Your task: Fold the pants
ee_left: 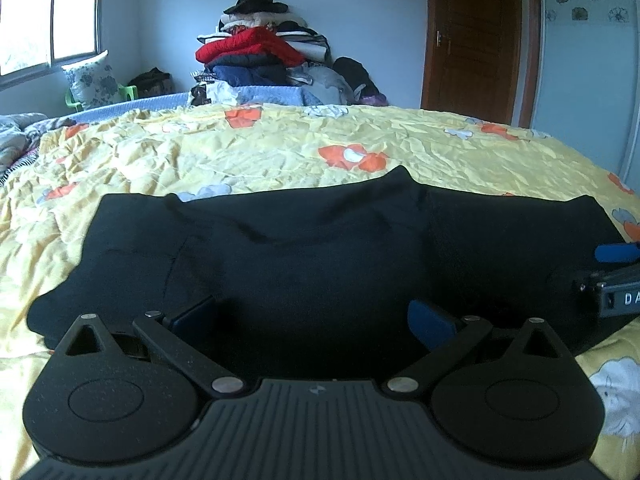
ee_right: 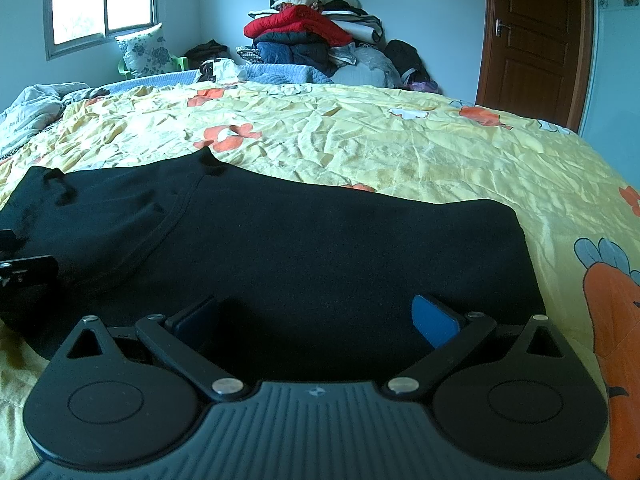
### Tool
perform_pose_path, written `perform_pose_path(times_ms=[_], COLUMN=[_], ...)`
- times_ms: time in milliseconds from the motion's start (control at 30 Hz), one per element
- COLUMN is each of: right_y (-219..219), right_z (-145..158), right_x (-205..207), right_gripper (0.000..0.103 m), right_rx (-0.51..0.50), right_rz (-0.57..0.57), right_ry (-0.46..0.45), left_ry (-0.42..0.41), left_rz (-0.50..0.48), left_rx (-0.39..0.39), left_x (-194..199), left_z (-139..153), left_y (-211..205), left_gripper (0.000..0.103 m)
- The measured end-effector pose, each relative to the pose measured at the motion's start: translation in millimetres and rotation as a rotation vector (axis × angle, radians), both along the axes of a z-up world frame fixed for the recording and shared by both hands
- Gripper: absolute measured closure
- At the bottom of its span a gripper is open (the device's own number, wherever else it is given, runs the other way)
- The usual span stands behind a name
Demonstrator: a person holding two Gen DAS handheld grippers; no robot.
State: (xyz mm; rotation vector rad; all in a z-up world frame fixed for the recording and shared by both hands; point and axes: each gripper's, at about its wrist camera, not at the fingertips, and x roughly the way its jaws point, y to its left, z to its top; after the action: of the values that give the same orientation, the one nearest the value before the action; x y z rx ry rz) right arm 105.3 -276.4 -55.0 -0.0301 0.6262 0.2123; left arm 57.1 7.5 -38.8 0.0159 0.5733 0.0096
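Note:
Black pants lie flat across the yellow flowered bedspread, stretched left to right. My left gripper is open, its blue pads spread wide just over the near edge of the pants. My right gripper is also open over the near edge, close to the pants' right end. The right gripper also shows at the right edge of the left wrist view. The left gripper's body shows at the left edge of the right wrist view. Neither holds cloth.
A tall pile of clothes and bedding stands against the far wall beyond the bed. A wooden door is at the back right, a window at the back left. A crumpled quilt lies at the bed's far left.

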Motion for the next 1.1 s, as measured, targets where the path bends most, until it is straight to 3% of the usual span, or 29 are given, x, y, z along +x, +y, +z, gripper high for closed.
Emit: perform_pose_path(times_ms=[333, 833, 1000, 1100], right_y=[0, 1, -2, -11], right_z=[0, 2, 14, 29], right_x=[0, -14, -13, -12], right_gripper=[0.000, 0.000, 0.000, 0.000], right_rx=[-0.003, 0.004, 0.001, -0.018], right_rz=[0.001, -0.009, -0.006, -0.042], right_ry=[-0.001, 0.000, 0.021, -0.044], left_ry=[0.020, 0.024, 0.013, 0.000], left_rz=[-0.004, -0.003, -0.002, -0.009], left_rx=[0.054, 0.053, 0.035, 0.054], left_x=[-1, 0, -2, -3], left_z=[-5, -6, -6, 0], left_y=[-2, -3, 1, -1], left_gripper=[0.000, 0.000, 0.000, 0.001])
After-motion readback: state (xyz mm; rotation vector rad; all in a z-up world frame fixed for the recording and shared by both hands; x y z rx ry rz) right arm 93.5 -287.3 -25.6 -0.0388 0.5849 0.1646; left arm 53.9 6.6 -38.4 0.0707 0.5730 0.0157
